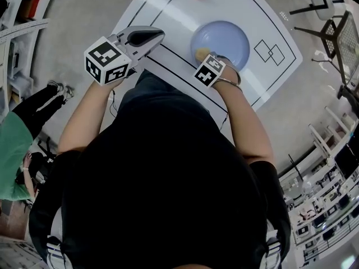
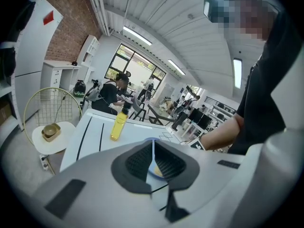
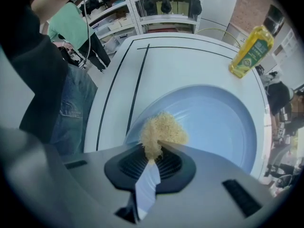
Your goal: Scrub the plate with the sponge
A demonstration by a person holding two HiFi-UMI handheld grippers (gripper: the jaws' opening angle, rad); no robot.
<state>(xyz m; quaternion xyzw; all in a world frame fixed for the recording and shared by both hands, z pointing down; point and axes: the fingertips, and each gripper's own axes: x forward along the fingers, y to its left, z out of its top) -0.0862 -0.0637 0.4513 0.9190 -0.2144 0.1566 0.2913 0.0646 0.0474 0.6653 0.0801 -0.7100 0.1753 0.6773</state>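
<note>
The right gripper [image 3: 153,152] has its jaws pressed together on a frizzy yellow sponge [image 3: 162,131]. They pinch its lower end, so the tuft sticks out ahead of the tips and rests on the near inner slope of the pale blue plate [image 3: 216,120]. In the head view the plate sits on the white table [image 1: 168,10] toward 1 o'clock from the frame's centre, with the sponge at the plate's 7 o'clock rim. A yellow bottle [image 3: 250,51] stands upright on the table at about 1 o'clock from the plate in the right gripper view, well apart from it. In the head view the bottle is at 12 o'clock, cut by the top edge. The left gripper [image 2: 153,156] is at roughly 9 o'clock of the plate in the head view, apart from it and touching nothing. Its jaws are closed to a hairline slit with nothing between them. Beyond the table, at 9 o'clock in the left gripper view, a small round stand [image 2: 52,144] carries a tan bowl [image 2: 50,131].
</note>
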